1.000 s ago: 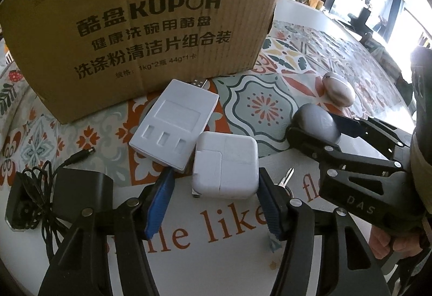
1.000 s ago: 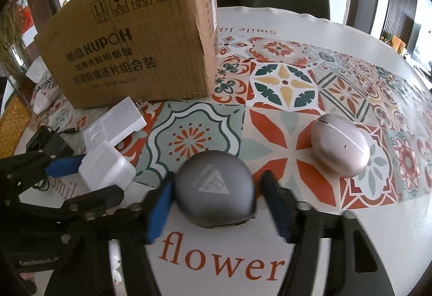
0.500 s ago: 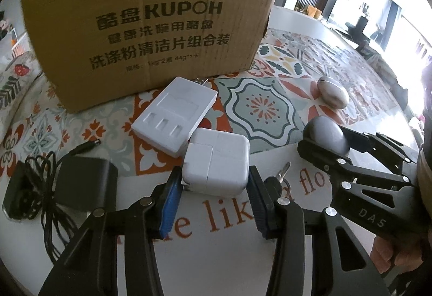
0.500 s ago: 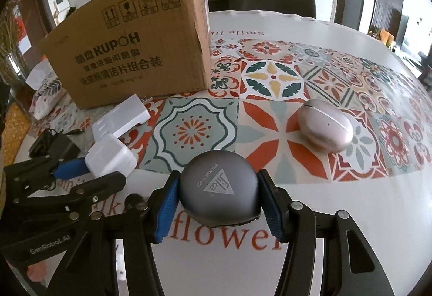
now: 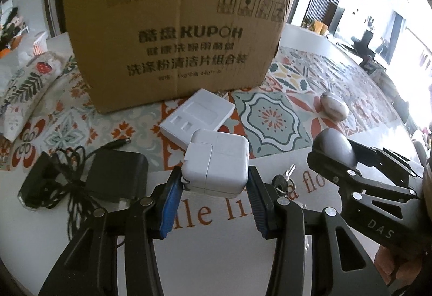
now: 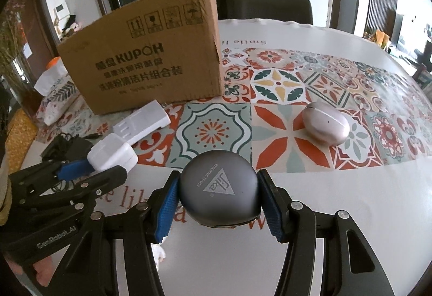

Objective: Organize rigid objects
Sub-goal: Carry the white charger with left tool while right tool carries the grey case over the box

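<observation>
My left gripper (image 5: 214, 189) is shut on a white square charger (image 5: 216, 161), held a little above the table; the same charger (image 6: 112, 154) shows at the left of the right wrist view. My right gripper (image 6: 220, 197) is shut on a grey oval case (image 6: 218, 188) with a triangle logo, also lifted; the left wrist view shows that case (image 5: 334, 146) at the right. A brown cardboard box (image 5: 175, 47) stands behind, its inside hidden. A white flat adapter (image 5: 198, 112) lies in front of it. A pink oval case (image 6: 325, 125) rests on the patterned cloth.
A black power brick with tangled cable (image 5: 81, 180) lies at the left. A small key (image 5: 283, 180) lies on the white table near the left gripper. A leaf-patterned pouch (image 5: 24, 88) sits at far left. A dark chair (image 6: 272, 9) stands beyond the table.
The left jaws closed on the white charger and lifted it off the table. The right gripper rose with the grey case. Both views now sit higher, showing more of the box.
</observation>
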`<state>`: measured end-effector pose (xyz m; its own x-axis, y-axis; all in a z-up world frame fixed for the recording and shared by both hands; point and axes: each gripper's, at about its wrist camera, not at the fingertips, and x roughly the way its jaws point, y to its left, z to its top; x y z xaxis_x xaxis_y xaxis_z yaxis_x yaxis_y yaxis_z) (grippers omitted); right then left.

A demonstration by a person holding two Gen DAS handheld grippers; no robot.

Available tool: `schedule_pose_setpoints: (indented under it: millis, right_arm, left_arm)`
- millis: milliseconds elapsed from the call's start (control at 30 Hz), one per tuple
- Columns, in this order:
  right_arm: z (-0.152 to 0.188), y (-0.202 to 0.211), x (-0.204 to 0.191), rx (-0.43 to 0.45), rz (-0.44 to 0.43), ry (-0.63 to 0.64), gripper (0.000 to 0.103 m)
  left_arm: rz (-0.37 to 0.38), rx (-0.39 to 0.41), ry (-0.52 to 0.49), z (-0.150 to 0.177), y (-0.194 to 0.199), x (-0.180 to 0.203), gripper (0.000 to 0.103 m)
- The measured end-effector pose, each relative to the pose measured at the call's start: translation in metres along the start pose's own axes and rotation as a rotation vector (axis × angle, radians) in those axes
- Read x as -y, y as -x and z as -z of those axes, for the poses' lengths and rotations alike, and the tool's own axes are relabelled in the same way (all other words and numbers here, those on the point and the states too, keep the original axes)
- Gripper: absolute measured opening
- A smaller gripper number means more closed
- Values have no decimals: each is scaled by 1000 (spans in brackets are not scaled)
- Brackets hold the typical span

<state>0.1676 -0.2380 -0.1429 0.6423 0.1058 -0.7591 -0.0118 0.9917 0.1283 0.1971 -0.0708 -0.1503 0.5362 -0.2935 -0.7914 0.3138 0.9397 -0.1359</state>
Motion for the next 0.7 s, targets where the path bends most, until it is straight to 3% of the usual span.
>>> schedule_pose_setpoints:
  millis: [700]
  right_arm:
    - [-38,55,-37,160,-27,17,57]
  left_arm:
    - [-23,194,37,-34,74,-20,46]
